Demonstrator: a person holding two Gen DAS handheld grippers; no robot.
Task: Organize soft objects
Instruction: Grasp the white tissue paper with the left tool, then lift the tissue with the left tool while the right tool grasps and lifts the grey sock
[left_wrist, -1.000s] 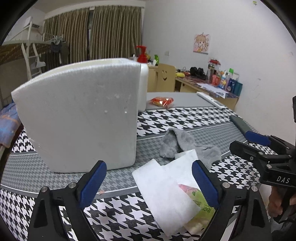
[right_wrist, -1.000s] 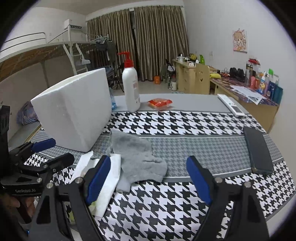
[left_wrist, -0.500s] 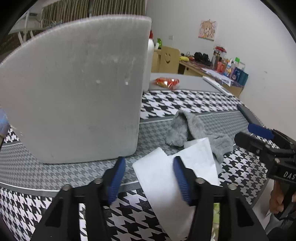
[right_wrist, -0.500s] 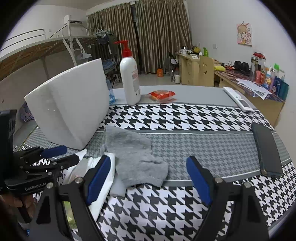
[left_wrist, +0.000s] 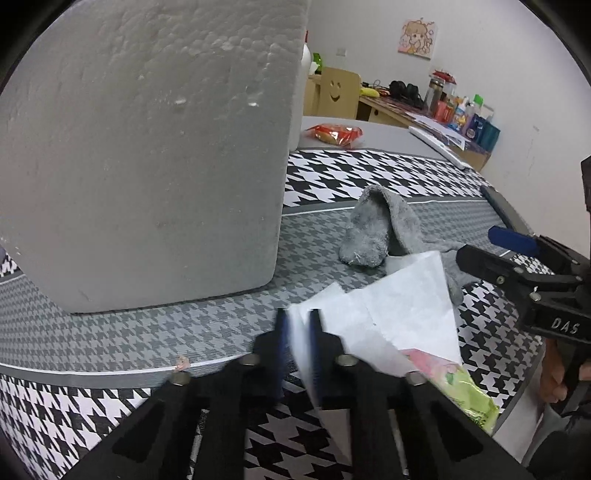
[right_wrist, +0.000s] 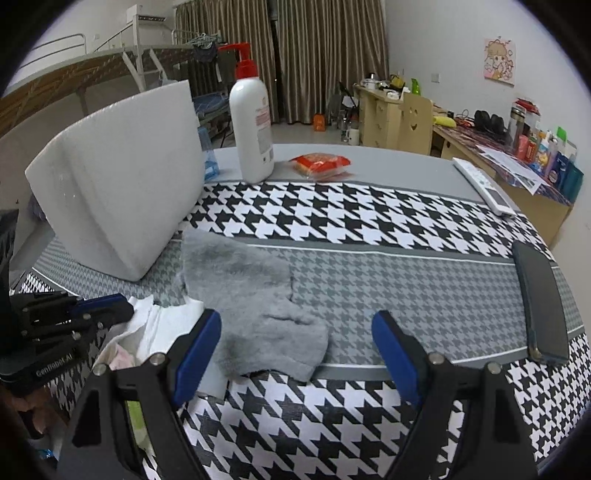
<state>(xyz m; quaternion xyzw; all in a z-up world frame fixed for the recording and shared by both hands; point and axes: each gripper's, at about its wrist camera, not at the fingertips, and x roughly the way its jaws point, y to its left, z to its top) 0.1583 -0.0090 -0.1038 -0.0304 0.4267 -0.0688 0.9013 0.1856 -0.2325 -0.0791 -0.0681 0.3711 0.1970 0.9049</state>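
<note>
The gray sock (right_wrist: 255, 314) lies flat on the gray houndstooth band of the desk (right_wrist: 388, 229). In the right wrist view its long axis runs from the far left, by the foam block (right_wrist: 122, 184), toward the near right. Its near end sits between the spread blue pads of the right hand-held gripper (right_wrist: 295, 354), which is open and holds nothing.

The white tissue sheet (left_wrist: 388, 317) lies just beside the sock on its near-left side, overlapping the sock's edge. The left hand-held gripper (left_wrist: 297, 343) is closed on the near-left edge of this sheet, with both blue pads pressed against the paper. The sheet's free corner points away toward the sock.

The left wrist view shows a green-and-pink packet (left_wrist: 454, 384) under the sheet at the desk edge. It shows the sock as a raised hump. The right wrist view alone shows the sock's full outline, a pump bottle (right_wrist: 251, 122), a red snack bag (right_wrist: 319, 164), a remote (right_wrist: 484, 186) and a dark phone (right_wrist: 541, 302).

Both hand-held grippers are held low, angled forward over the near desk edge.
</note>
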